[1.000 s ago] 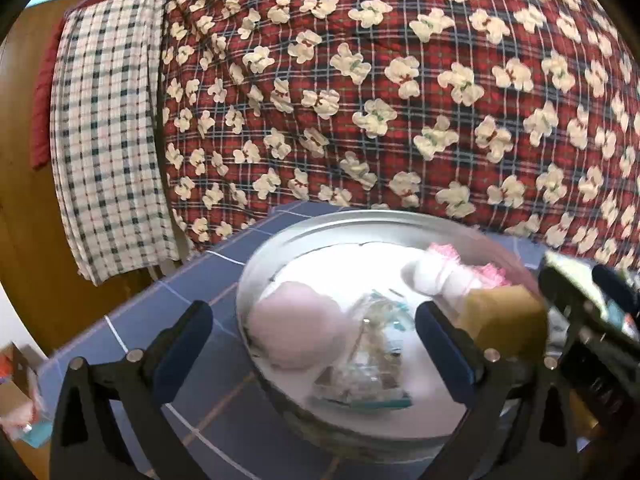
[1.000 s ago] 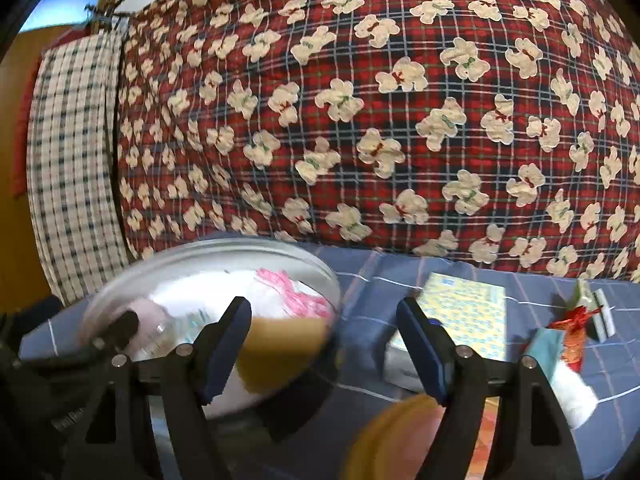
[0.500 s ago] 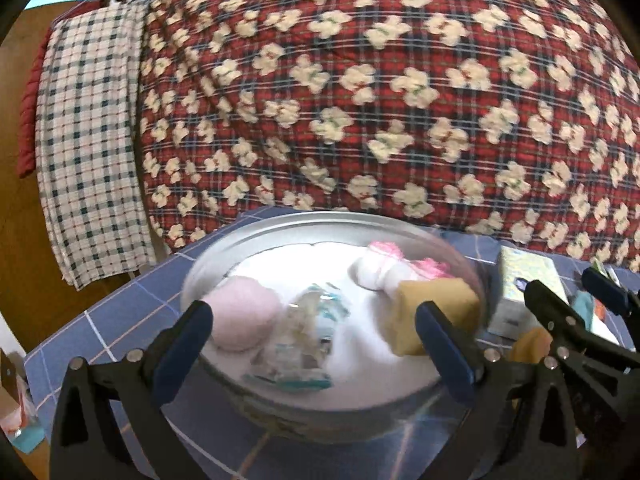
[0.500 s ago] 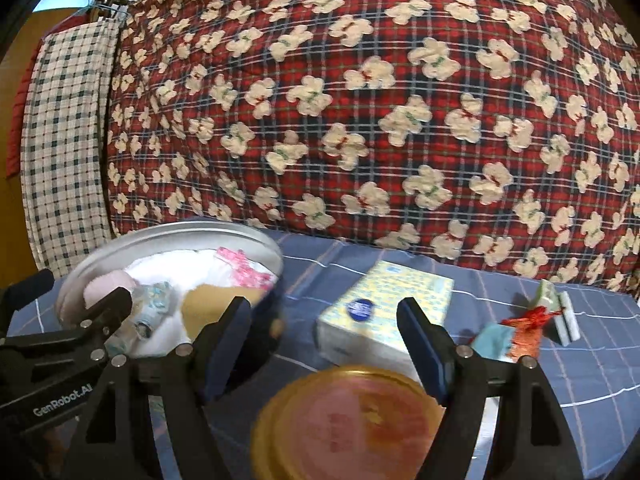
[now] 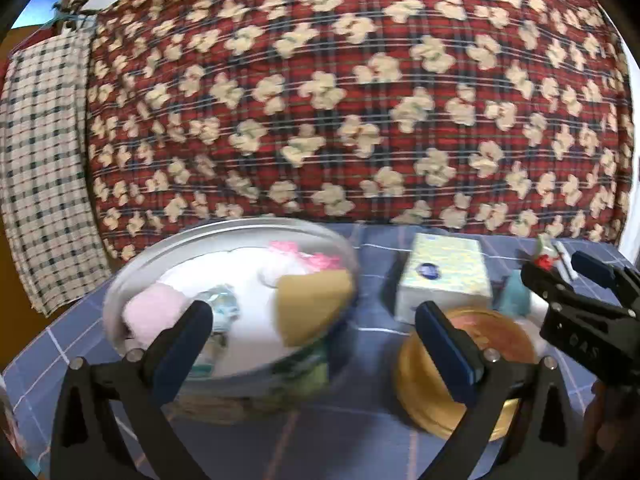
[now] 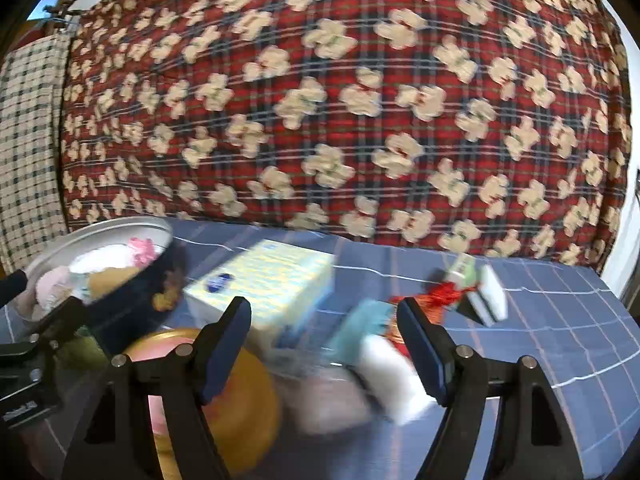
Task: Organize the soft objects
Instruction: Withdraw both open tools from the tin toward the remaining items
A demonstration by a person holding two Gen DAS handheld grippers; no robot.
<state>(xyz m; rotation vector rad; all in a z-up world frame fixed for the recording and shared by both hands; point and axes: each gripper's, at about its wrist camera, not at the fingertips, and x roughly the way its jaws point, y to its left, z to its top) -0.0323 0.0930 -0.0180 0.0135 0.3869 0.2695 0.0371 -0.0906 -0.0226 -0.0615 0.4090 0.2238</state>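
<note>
Metal basin (image 5: 132, 276) at far left already holds your sorted soft things: a pink puff (image 5: 150, 316), a clear packet (image 5: 222, 306), a pink-and-white item (image 5: 298, 260) and a tan sponge (image 5: 316, 304), all lying on its white lining. This part of the task looks done. Your left gripper (image 5: 312, 340) hangs before the basin with its jaws spread and nothing between them. Moving right, you see a tissue box (image 6: 264, 284) and a gold tin (image 5: 464, 364) just beside it on the blue cloth (image 6: 560, 320); neither seems a soft item. Your right gripper (image 6: 324, 340) stands wide and empty, aimed at what is probably left: a blurred teal piece (image 6: 360, 326), a white block (image 6: 394, 376) and a pale lump (image 6: 328, 404), close together. Farther right lie a red tassel (image 6: 444, 294) and small packets (image 6: 480, 292); whether these belong in the basin you cannot tell.
</note>
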